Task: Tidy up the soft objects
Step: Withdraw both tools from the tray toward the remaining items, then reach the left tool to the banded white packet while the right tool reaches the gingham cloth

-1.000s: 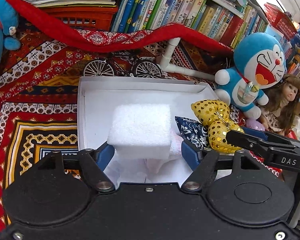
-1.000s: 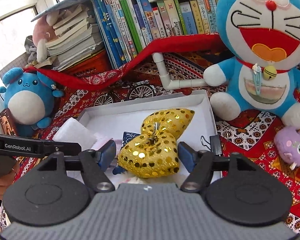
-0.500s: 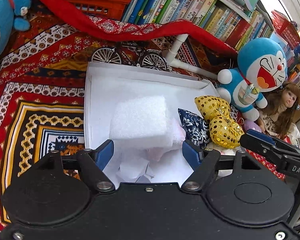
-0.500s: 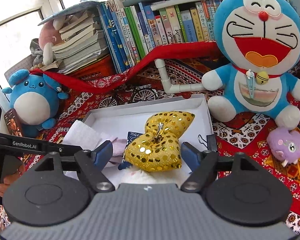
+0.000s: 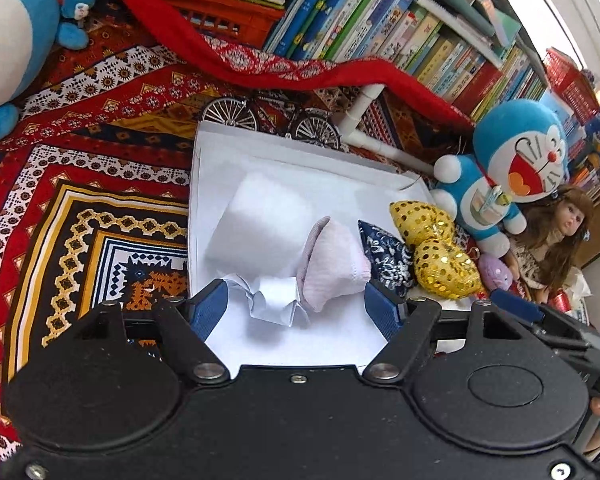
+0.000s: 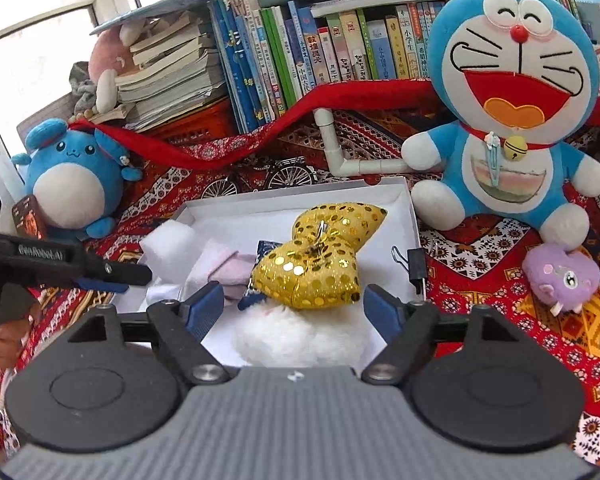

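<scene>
The far half of the white box [image 5: 236, 152] is left bare, so room is offered there. Its near half is taken up by a white foam block [image 5: 260, 220], a pink sock [image 5: 332, 264], a dark blue patterned pouch [image 5: 384, 256] and a gold sequined bow [image 6: 320, 256]. The far rim is hemmed in by a model bicycle [image 5: 272, 116] and a white pipe [image 6: 340, 152]; the right side is blocked by a large blue cat plush [image 6: 508, 120]. Open patterned cloth [image 5: 80, 200] lies left of the box.
</scene>
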Demonstrator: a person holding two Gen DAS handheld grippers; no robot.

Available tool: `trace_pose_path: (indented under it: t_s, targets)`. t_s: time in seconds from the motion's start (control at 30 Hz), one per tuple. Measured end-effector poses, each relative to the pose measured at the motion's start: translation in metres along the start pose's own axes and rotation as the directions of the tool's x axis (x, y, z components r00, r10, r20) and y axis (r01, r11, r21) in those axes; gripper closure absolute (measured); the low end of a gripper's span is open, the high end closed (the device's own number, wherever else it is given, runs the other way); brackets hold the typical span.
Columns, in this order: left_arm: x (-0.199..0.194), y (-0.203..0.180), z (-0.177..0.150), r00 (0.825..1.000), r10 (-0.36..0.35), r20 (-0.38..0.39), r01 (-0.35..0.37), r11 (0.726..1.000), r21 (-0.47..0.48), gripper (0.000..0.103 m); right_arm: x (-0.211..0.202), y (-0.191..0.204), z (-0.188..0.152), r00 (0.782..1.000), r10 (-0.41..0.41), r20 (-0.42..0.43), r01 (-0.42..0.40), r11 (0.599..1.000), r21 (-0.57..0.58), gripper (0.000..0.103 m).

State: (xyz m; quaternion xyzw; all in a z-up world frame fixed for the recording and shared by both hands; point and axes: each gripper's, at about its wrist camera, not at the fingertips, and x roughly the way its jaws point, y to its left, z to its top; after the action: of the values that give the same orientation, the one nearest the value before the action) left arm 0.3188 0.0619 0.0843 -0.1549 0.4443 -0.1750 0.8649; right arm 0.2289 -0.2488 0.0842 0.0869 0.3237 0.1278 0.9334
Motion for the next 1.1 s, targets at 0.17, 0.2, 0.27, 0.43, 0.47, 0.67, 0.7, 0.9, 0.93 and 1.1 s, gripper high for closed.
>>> trace_pose_path:
  t_s: [0.17,0.2,0.27,0.43,0.47,0.67,0.7,0.9,0.93,1.1]
  targets:
    - [-0.015,0.001,-0.005,1.0,0.0,0.028,0.0,1.0,0.001,0.028,-0.011,0.005,-0.007,1.0,0.001,0.01,0.0,0.999,-0.04,0.016]
    - [-0.018,0.001,-0.007,0.999,0.001,0.033,-0.001,1.0,0.003,0.028,-0.013,0.006,-0.008,1.0,0.002,0.013,-0.002,0.999,-0.047,0.016]
    - [-0.025,0.002,-0.01,0.999,0.008,0.049,-0.009,1.0,0.008,0.028,-0.018,0.008,-0.011,1.0,0.004,0.02,-0.003,0.998,-0.064,0.015]
    - [-0.045,0.001,-0.02,0.996,0.018,0.09,-0.021,0.999,0.035,0.028,-0.033,0.016,-0.019,0.999,0.014,0.043,-0.009,0.994,-0.108,0.013]
    - [-0.05,0.0,-0.022,0.995,0.02,0.099,-0.024,0.999,0.04,0.027,-0.036,0.017,-0.021,0.999,0.017,0.047,-0.012,0.993,-0.115,0.013]
    - [-0.074,-0.005,-0.039,0.989,0.021,0.148,-0.032,0.997,0.073,0.025,-0.052,0.029,-0.032,0.997,0.033,0.074,-0.02,0.985,-0.172,0.009]
    - [-0.077,-0.006,-0.042,0.988,0.02,0.155,-0.032,0.997,0.077,0.025,-0.055,0.031,-0.034,0.996,0.036,0.079,-0.021,0.983,-0.184,0.007]
    - [-0.097,-0.012,-0.062,0.98,0.017,0.201,-0.038,0.994,0.103,0.024,-0.068,0.044,-0.046,0.993,0.04,0.109,-0.01,0.966,-0.257,0.001]
    - [-0.1,-0.013,-0.066,0.978,0.017,0.207,-0.04,0.994,0.107,0.023,-0.069,0.045,-0.048,0.993,0.039,0.114,-0.008,0.964,-0.264,0.0]
    - [-0.115,-0.015,-0.087,0.97,0.013,0.243,-0.046,0.991,0.129,0.02,-0.074,0.048,-0.058,0.991,0.024,0.131,0.015,0.957,-0.291,0.0]
